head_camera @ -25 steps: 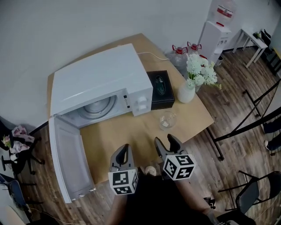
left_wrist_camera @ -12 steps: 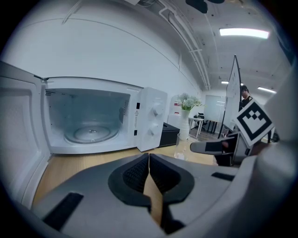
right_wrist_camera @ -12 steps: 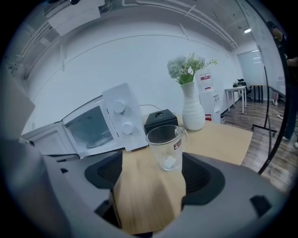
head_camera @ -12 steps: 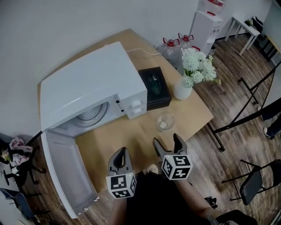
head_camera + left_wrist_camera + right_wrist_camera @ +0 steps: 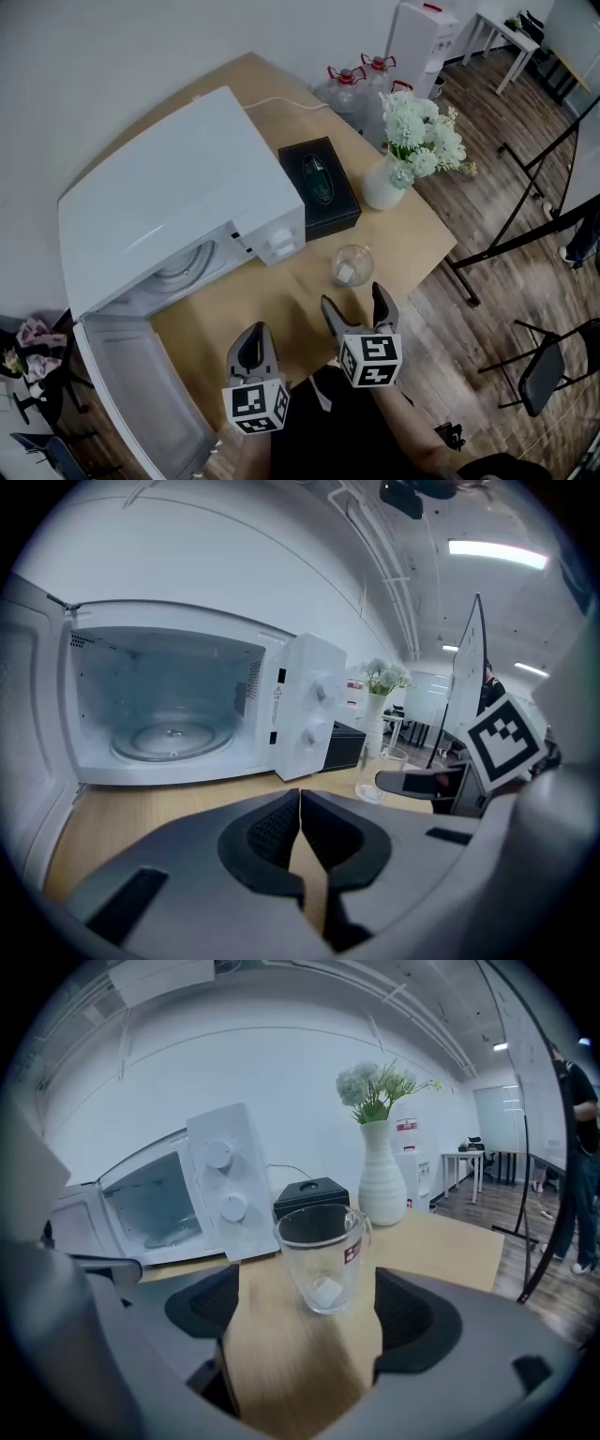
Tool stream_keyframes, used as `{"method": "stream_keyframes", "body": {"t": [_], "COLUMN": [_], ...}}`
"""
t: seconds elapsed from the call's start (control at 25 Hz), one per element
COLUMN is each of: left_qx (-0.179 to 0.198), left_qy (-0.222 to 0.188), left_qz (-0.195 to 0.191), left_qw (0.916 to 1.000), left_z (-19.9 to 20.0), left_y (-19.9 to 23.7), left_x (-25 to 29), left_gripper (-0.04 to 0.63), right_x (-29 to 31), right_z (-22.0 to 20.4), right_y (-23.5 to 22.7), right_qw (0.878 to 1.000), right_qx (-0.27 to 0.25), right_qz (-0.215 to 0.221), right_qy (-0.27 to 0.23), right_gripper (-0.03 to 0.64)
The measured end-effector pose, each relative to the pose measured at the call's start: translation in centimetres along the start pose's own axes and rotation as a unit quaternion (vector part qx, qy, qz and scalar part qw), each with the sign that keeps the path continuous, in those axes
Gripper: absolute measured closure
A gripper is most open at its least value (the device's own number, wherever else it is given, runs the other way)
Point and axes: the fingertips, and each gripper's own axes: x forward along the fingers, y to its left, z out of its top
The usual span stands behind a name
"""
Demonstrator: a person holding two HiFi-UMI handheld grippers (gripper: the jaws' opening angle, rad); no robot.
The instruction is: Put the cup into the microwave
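Note:
A clear glass cup (image 5: pixel 352 265) with a handle stands upright on the wooden table (image 5: pixel 281 300), right of the white microwave (image 5: pixel 178 206). The microwave's door (image 5: pixel 141 403) hangs wide open, and the left gripper view shows its cavity with the glass turntable (image 5: pixel 169 738). My right gripper (image 5: pixel 353 300) is open and its jaws have just been opening. Nothing is between them. The cup (image 5: pixel 323 1255) stands just beyond the tips of my right gripper (image 5: pixel 305 1326). My left gripper (image 5: pixel 255 339) is shut and empty near the table's front edge. In its own view my left gripper (image 5: pixel 298 803) has the pads together.
A black tissue box (image 5: pixel 319 183) sits beside the microwave's control panel. A white vase of flowers (image 5: pixel 384 187) stands behind the cup. Water bottles (image 5: pixel 349 82) and a dispenser (image 5: pixel 417 33) are past the table. A folding chair (image 5: pixel 553 366) stands on the floor at the right.
The right gripper's jaws have spread wider. Both grippers have sunk slightly toward the table. The cup and the microwave door have not moved.

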Motion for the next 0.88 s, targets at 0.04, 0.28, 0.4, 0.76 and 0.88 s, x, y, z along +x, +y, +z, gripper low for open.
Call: {"method": "stream_keyframes", "body": {"t": [0.04,0.28,0.4,0.76,0.88], "left_qx": [-0.001,-0.003,-0.003,-0.006,-0.007], "left_qy": [0.002,0.009,0.015,0.023,0.023], "left_qz": [-0.002,-0.013,-0.019,-0.026,-0.025], "left_qw": [1.0000,0.9999,0.9997,0.9994,0.9994], "left_z": [0.0,0.2,0.2,0.4,0.4], "left_y": [0.1,1.1,1.5,2.6,2.8], "left_x": [0.3,2.1,3.3,5.5,5.8], "left_gripper": [0.589,0.589,0.589,0.589,0.589], "right_x": [0.4,2.5,3.4,4.9,5.4], "right_z": [0.0,0.1,0.6,2.4,2.7], "right_y": [-0.1,-0.8,-1.3,-1.9,-2.1], "right_qw": [1.000,0.999,0.998,0.993,0.992], "right_qx": [0.002,0.018,0.020,-0.018,-0.018], "right_qz": [-0.003,-0.038,-0.053,-0.094,-0.104], "right_qy": [0.000,-0.010,-0.025,-0.064,-0.071], "right_gripper": [0.221,0.221,0.221,0.221,0.221]}}
